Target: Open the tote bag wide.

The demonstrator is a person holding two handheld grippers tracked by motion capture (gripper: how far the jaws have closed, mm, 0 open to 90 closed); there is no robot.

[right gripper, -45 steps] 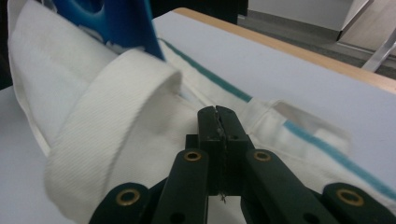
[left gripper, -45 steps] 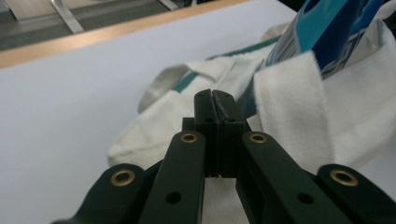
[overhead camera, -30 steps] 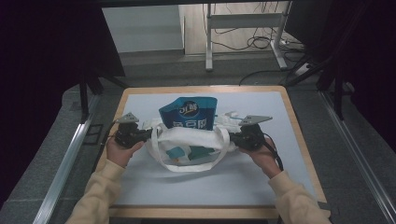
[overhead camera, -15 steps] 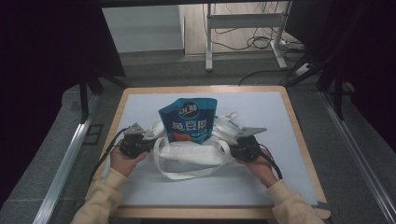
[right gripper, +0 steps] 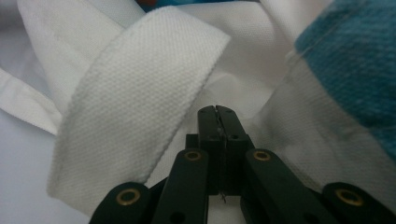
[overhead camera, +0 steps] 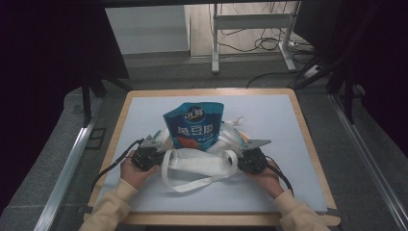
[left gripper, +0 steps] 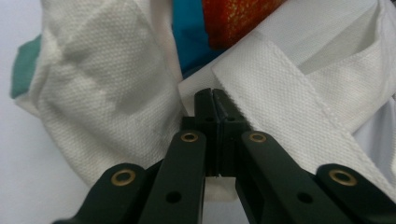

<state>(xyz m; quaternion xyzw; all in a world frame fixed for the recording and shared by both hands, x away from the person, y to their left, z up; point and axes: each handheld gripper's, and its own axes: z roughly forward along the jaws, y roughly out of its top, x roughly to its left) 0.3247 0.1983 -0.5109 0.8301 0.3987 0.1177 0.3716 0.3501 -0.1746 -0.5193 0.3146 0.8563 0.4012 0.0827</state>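
Blue foil snack pouch (overhead camera: 195, 125) stands inside white canvas tote bag (overhead camera: 202, 156) mid-counter (overhead camera: 288, 120). Left gripper (left gripper: 213, 100), right gripper (right gripper: 217, 116): fingers clamped shut on bag rim fabric. Step: settling loaded bag. Next, likely: release both grips cleanly.

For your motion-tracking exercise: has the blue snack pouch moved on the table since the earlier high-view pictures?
Yes. The blue snack pouch has come nearer the table's near edge, leaving more bare white mat behind it.

White cloth bag (overhead camera: 199, 161) on table, blue pouch (overhead camera: 195, 126) upright inside.
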